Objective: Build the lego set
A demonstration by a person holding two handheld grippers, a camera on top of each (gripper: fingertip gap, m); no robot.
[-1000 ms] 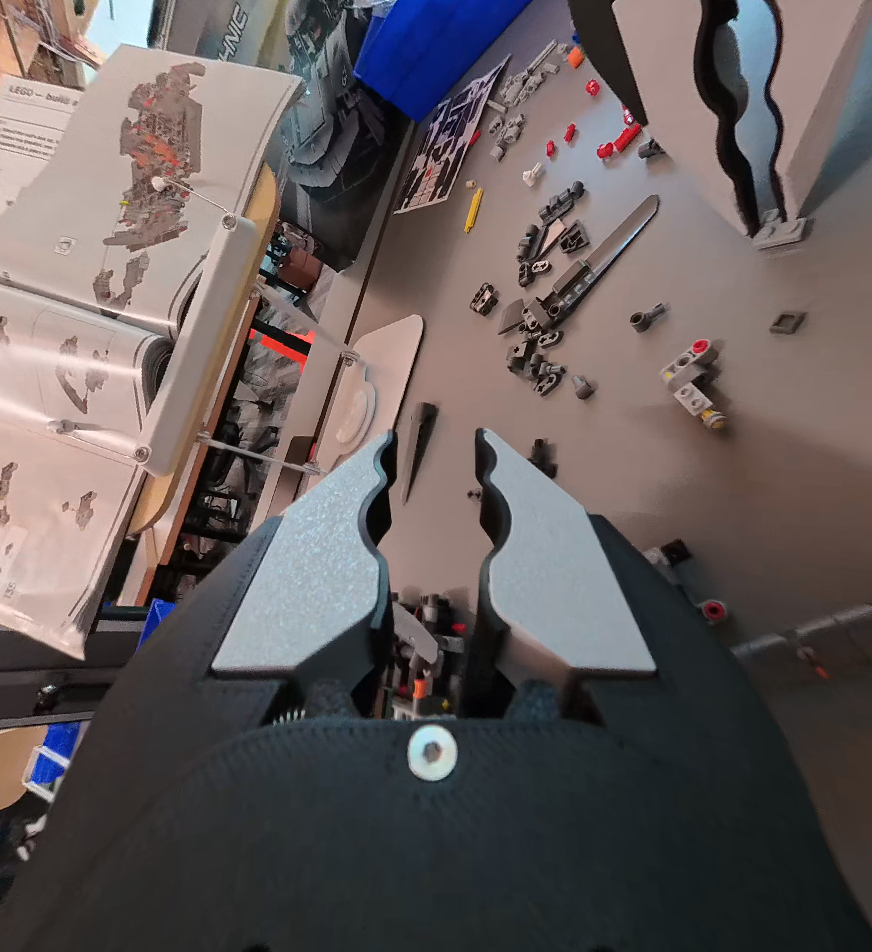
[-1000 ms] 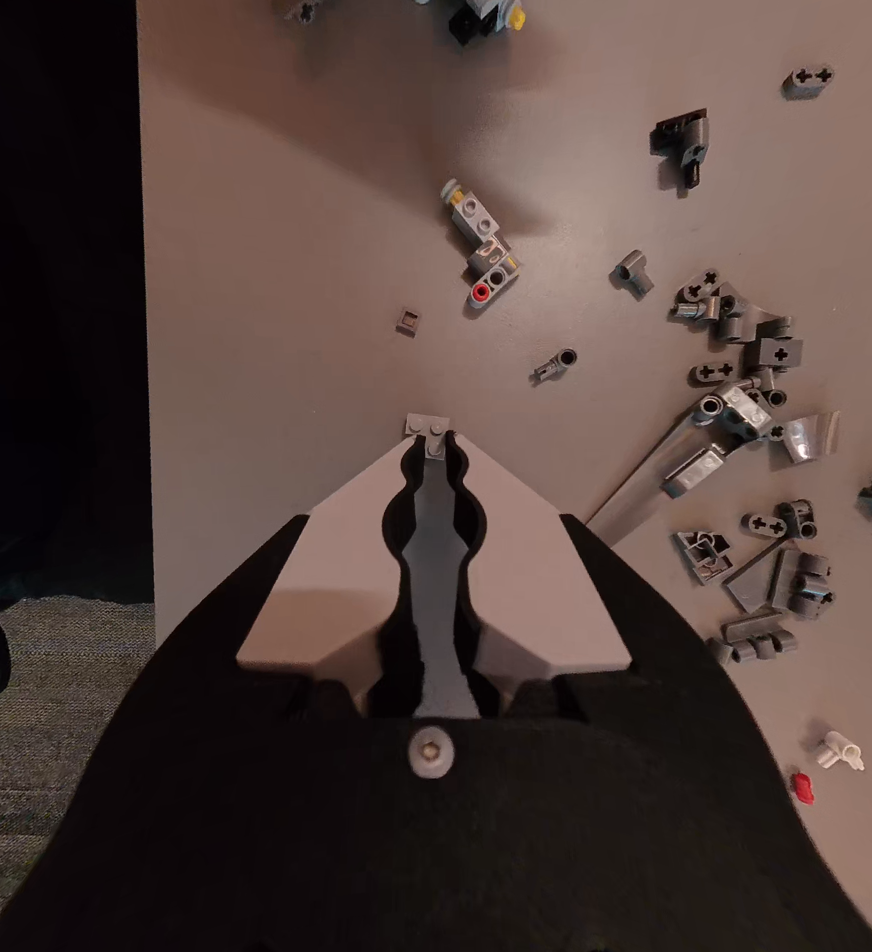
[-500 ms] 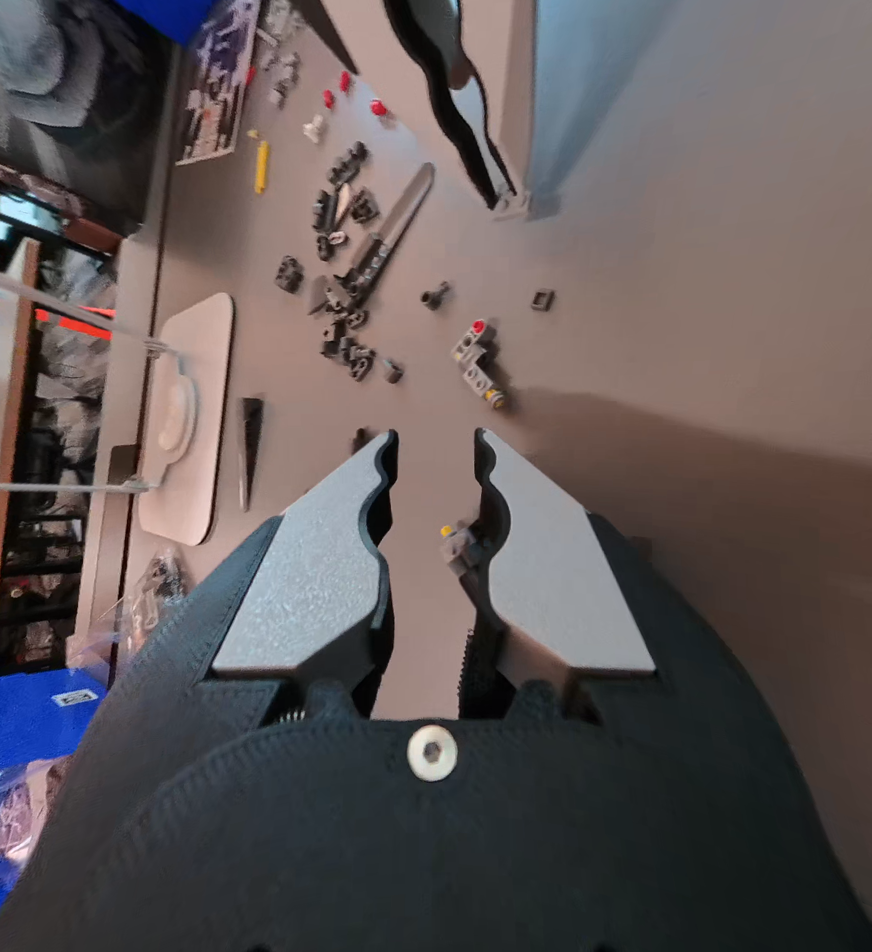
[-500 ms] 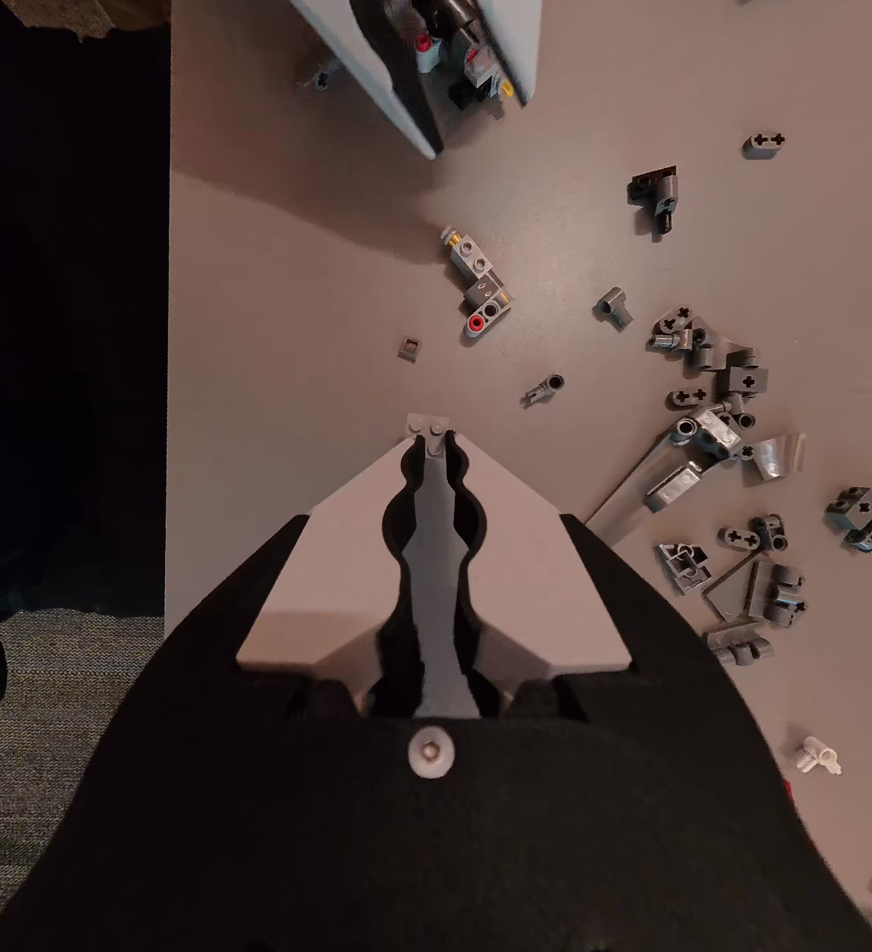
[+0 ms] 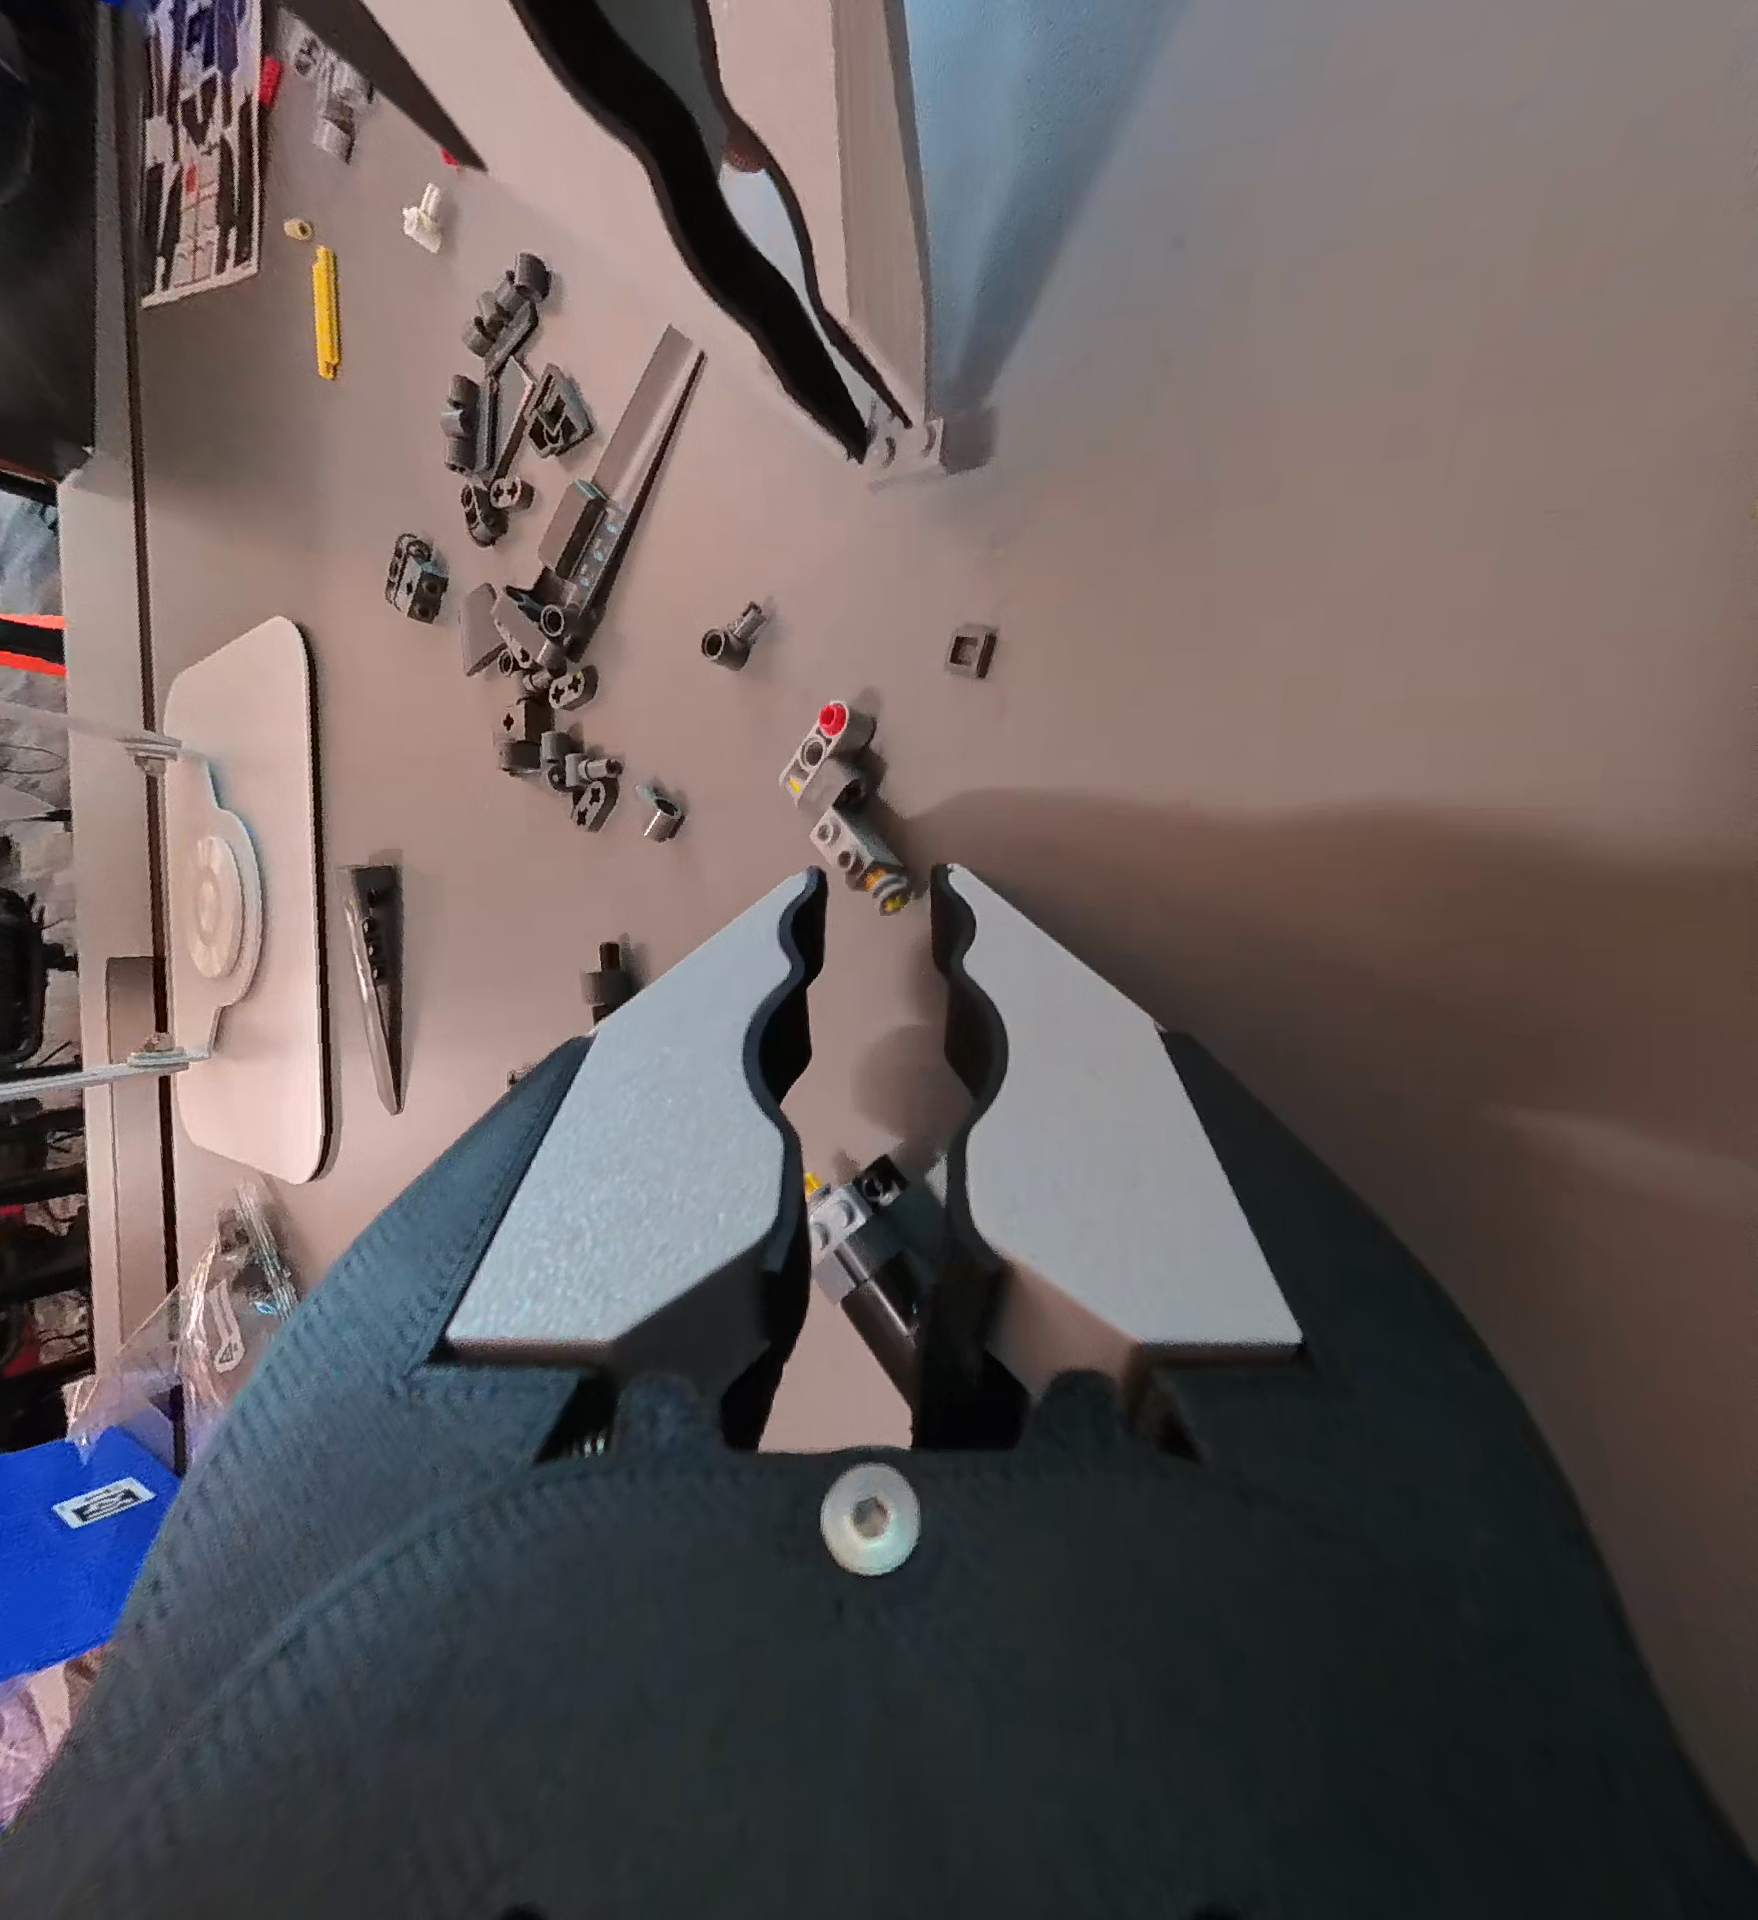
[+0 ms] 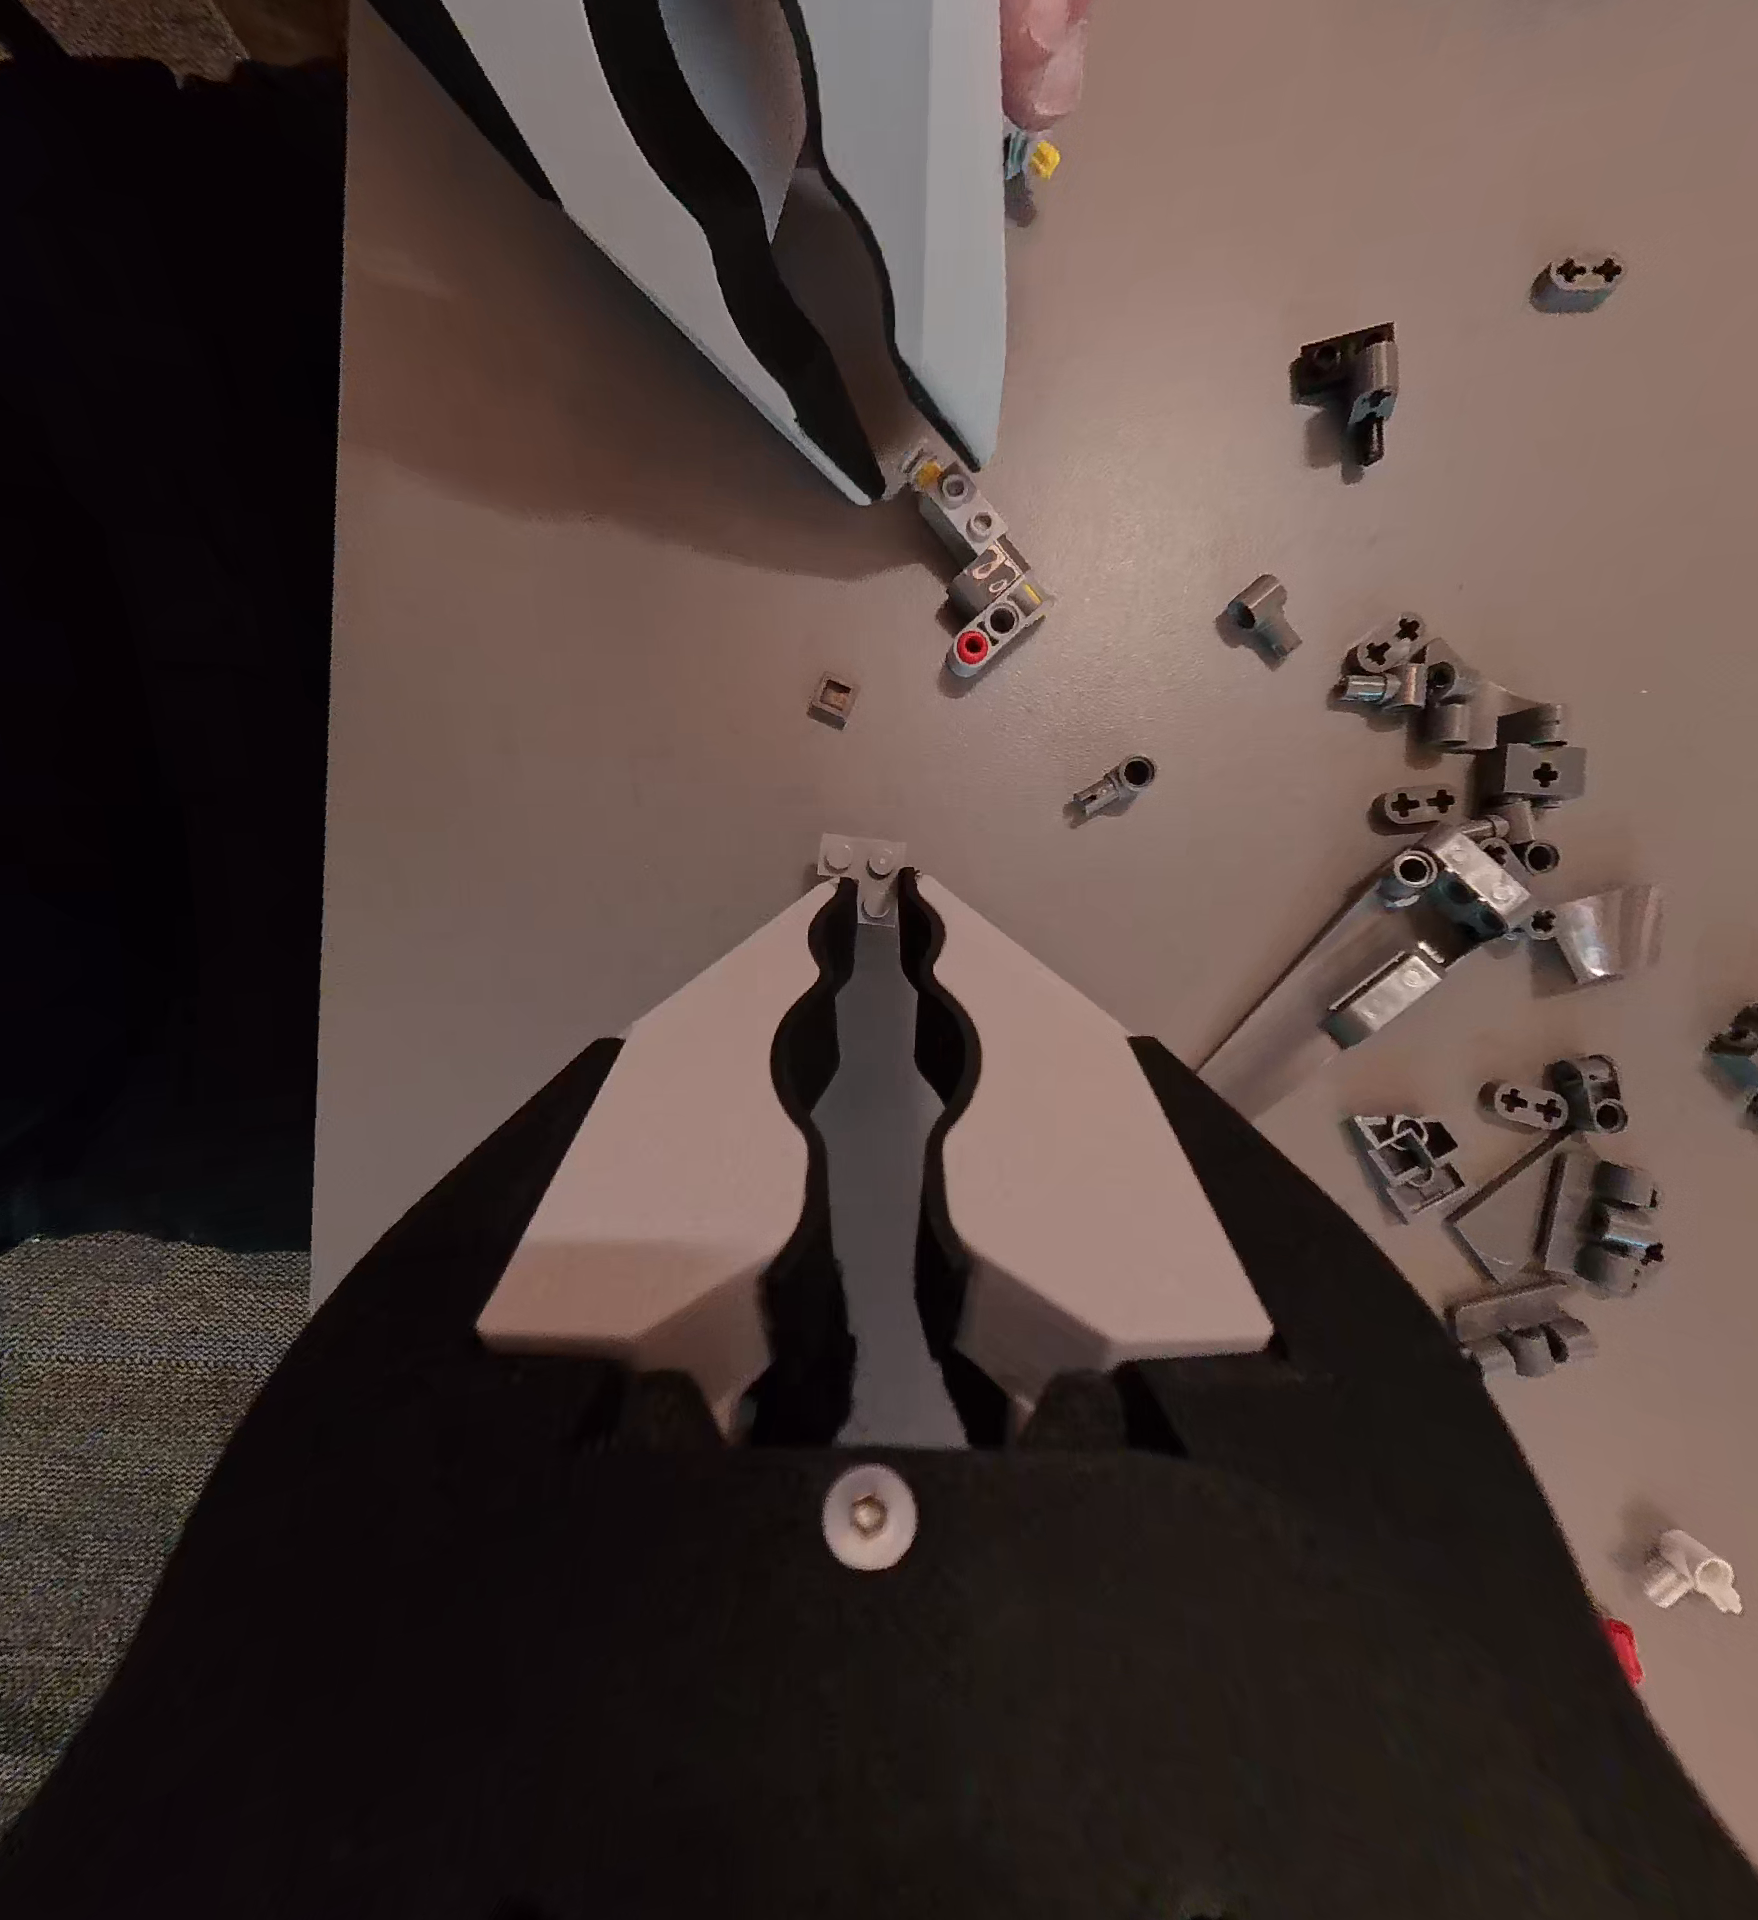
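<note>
My right fingers (image 6: pixel 870 883) are clenched on a small light-grey studded corner plate (image 6: pixel 862 868), my left fingers (image 5: pixel 875 883) spread around the yellow-tipped grey pin assembly (image 5: pixel 839 805) on the grey surface (image 5: pixel 1270 623), which could skid sideways if nudged.

Grey table (image 6: pixel 563 644), grey carpet floor (image 6: pixel 106 1351), dim warm light
</note>
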